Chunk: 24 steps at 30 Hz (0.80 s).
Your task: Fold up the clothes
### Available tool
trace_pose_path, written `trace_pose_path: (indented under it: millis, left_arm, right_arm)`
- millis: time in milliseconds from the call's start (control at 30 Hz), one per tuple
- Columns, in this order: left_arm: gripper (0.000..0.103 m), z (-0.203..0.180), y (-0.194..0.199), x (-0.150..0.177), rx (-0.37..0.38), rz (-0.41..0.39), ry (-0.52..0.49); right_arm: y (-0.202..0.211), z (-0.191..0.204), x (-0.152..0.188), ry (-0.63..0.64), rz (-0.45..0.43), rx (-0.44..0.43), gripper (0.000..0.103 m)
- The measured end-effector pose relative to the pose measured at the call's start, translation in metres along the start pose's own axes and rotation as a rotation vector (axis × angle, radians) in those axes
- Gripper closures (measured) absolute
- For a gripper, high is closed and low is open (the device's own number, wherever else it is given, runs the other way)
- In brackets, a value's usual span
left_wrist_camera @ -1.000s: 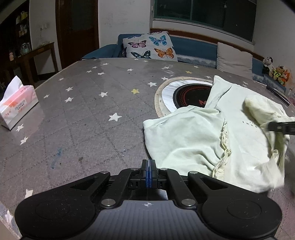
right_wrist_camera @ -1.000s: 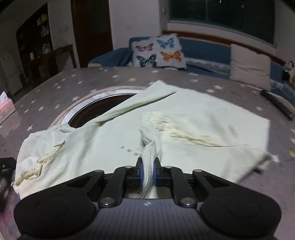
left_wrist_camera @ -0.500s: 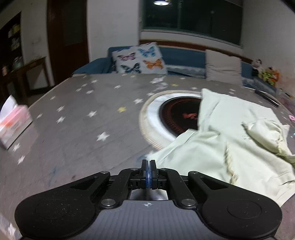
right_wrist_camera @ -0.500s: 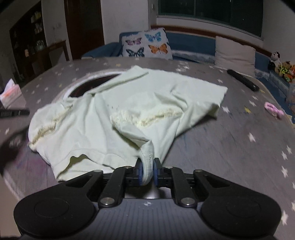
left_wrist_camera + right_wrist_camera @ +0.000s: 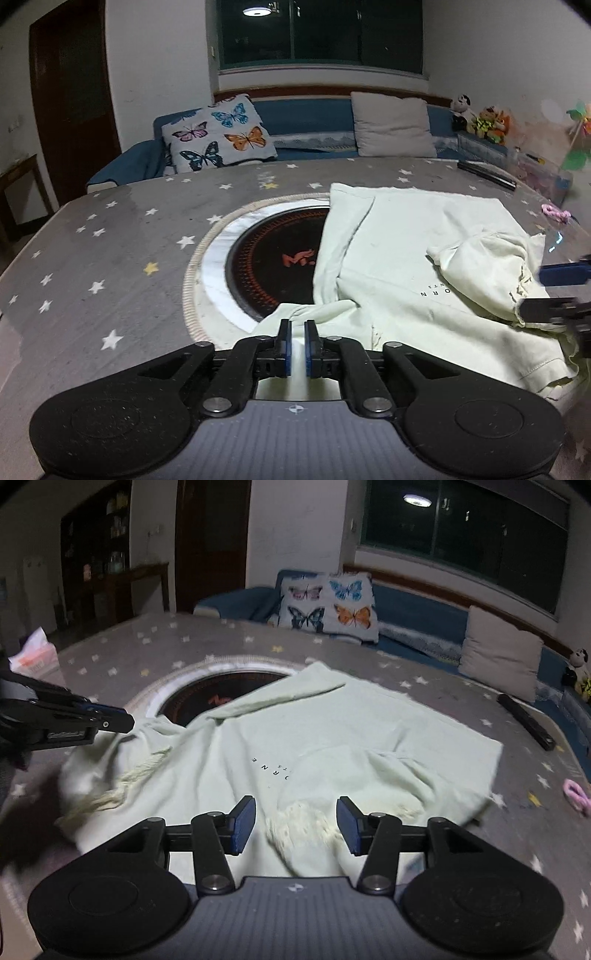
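Your right gripper [image 5: 295, 823] stands wide open, gripping nothing; the pale green garment [image 5: 332, 746] lies beneath and ahead of it. Your left gripper [image 5: 297, 343] is parted narrowly over the garment's edge

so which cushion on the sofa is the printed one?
The butterfly cushion, toward the sofa's left end. The plain beige cushion further right carries no pattern.

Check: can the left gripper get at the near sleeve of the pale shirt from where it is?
Probably yes. The left gripper is slightly open, right at the sleeve edge of the shirt, with cloth showing between its fingers. Nothing lies between them; the right gripper is open, off at the other sleeve.
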<state>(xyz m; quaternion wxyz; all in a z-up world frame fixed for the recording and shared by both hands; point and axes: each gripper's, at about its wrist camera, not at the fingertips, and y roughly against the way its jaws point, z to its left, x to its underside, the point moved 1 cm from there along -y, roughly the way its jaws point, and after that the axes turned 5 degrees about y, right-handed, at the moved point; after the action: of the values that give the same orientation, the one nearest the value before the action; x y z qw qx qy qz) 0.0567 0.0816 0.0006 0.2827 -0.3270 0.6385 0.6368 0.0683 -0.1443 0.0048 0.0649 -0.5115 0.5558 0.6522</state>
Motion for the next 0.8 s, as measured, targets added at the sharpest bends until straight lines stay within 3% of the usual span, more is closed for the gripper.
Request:
trace_pose_path:
  millis: [33, 133, 200, 233, 400, 600, 667, 767, 800]
  left_arm:
    - [0.084, -0.002, -0.002, 0.000, 0.006, 0.004, -0.007]
    - [0.078, -0.008, -0.010, 0.002, 0.013, 0.019, -0.033]
    - [0.078, -0.010, -0.015, 0.004, 0.013, 0.034, -0.046]
    - [0.078, -0.011, -0.018, 0.006, 0.012, 0.042, -0.050]
    - [0.079, -0.008, -0.027, 0.012, 0.012, 0.071, -0.047]
    - [0.082, -0.008, -0.022, 0.018, 0.015, 0.070, -0.065]
    - [0.082, -0.010, -0.018, 0.020, 0.017, 0.070, -0.074]
    - [0.082, -0.010, -0.014, 0.022, 0.016, 0.073, -0.090]
    - [0.082, -0.010, -0.013, 0.022, 0.015, 0.074, -0.095]
  right_arm:
    - [-0.009, 0.000, -0.001, -0.002, 0.012, -0.003, 0.057]
    - [-0.029, -0.004, 0.003, -0.022, 0.058, -0.007, 0.068]
    - [-0.033, -0.010, 0.009, -0.042, 0.074, 0.001, 0.091]
    - [-0.028, -0.015, 0.012, -0.054, 0.066, 0.015, 0.094]
    - [0.012, -0.043, 0.026, -0.136, -0.006, 0.099, 0.097]
    - [0.074, -0.087, 0.060, -0.278, -0.074, 0.264, 0.098]
    - [0.091, -0.103, 0.080, -0.351, -0.069, 0.318, 0.098]
    - [0.099, -0.120, 0.112, -0.462, -0.004, 0.330, 0.096]
    - [0.100, -0.122, 0.119, -0.466, 0.018, 0.338, 0.089]
